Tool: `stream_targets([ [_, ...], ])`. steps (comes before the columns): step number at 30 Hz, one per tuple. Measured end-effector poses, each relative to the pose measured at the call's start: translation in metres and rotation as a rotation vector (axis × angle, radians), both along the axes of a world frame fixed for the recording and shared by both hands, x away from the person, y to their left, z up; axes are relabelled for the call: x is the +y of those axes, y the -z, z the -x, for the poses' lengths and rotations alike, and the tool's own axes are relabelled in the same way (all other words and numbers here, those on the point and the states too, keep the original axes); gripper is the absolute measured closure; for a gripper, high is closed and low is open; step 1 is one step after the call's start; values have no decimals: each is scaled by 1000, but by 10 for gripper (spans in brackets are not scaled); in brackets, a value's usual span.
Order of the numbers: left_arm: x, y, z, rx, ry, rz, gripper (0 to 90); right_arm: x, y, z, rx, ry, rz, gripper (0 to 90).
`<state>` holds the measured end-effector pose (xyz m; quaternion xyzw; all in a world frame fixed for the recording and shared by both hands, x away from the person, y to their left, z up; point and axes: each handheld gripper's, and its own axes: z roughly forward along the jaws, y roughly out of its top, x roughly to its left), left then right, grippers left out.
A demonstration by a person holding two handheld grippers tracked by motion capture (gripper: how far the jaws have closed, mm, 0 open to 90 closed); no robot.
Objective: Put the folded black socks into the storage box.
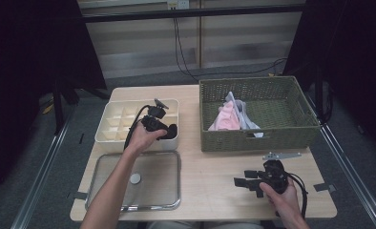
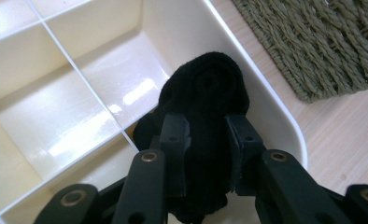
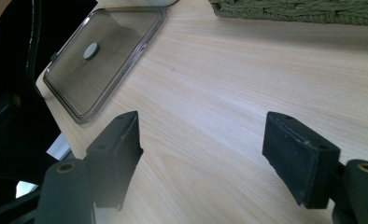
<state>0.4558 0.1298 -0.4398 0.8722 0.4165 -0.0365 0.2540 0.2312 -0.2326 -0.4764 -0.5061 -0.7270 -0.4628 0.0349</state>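
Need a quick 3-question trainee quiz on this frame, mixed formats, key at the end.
1. True or false: the left tongs are clamped on a rolled black sock.
2. Multiple choice: the sock is over which container? A) the green woven basket B) the cream divided box C) the clear lid
3. Fill in: the right tongs stand ____ above the bare wooden table, with nothing between them.

Key: 1 true; 2 B, at the box's corner compartment nearest the basket; 3 open.
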Motion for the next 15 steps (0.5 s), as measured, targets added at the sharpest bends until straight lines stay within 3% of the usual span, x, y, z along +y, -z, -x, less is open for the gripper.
stream_targets([
  [2, -4, 0, 3, -32, 8, -28, 717, 1, 0, 0, -4, -3, 0, 275],
  [4, -4, 0, 3, -33, 10, -32, 717, 1, 0, 0, -2, -3, 1, 276],
  [13, -7, 6, -2, 29, 16, -40, 717, 4, 0, -1, -3, -14, 0, 275],
  [15, -3, 10, -4, 50, 4, -7, 717, 3, 0, -1, -5, -15, 2, 275],
])
